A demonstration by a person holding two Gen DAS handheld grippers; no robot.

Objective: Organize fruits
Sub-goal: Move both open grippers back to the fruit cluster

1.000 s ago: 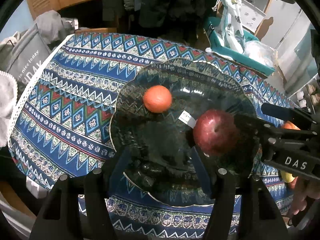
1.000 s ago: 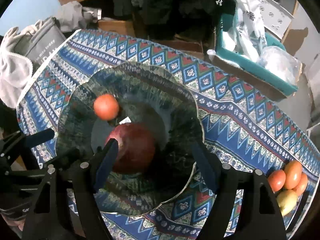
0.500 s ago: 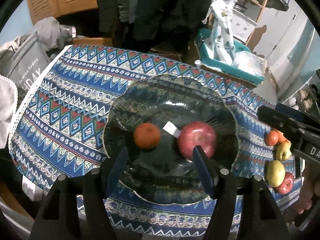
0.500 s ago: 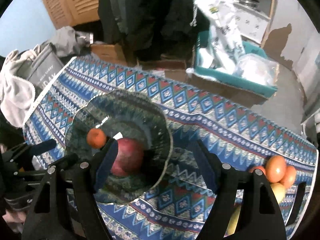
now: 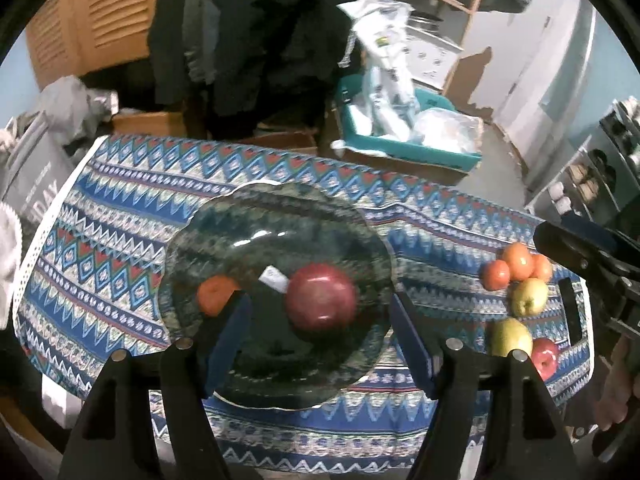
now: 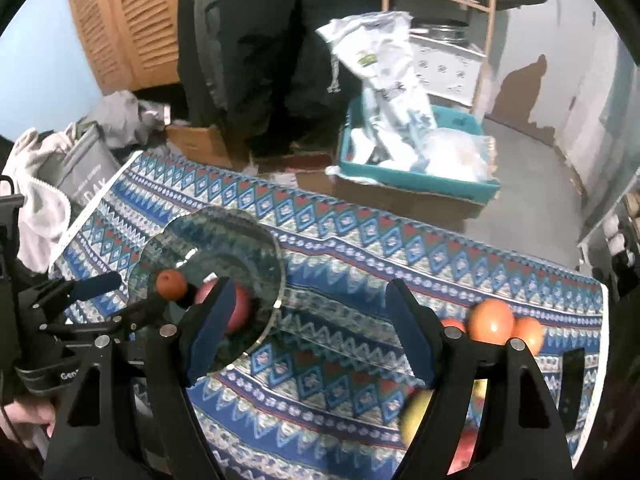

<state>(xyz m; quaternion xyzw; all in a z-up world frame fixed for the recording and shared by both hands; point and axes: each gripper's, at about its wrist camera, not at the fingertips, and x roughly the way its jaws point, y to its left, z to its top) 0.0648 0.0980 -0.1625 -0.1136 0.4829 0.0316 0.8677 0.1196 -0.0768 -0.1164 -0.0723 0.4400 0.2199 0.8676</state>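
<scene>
A dark glass plate [image 5: 280, 216] lies on the patterned tablecloth and holds a red apple [image 5: 322, 298] and a small orange [image 5: 216, 294]. My left gripper [image 5: 320, 344] is open and empty above the plate's near side. The plate [image 6: 224, 236], the apple [image 6: 240, 312] and the orange [image 6: 171, 284] also show in the right wrist view. My right gripper [image 6: 306, 328] is open and empty over bare cloth right of the plate. A pile of fruit lies at the table's right end: oranges [image 5: 518, 266], a green apple [image 5: 530, 296], a yellow pear [image 5: 512, 336] and a red apple [image 5: 544, 356].
The blue patterned tablecloth [image 5: 120, 248] covers the table. Beyond the far edge stand a teal bin [image 5: 404, 148] with plastic bags, cardboard boxes and hanging dark clothes. A grey bag [image 5: 36, 184] sits past the left end. The pile's oranges show in the right wrist view [image 6: 492, 322].
Both grippers have pulled back and up from the plate. The right gripper, which stood around the red apple, has swung right towards the fruit pile. The apple stays on the plate.
</scene>
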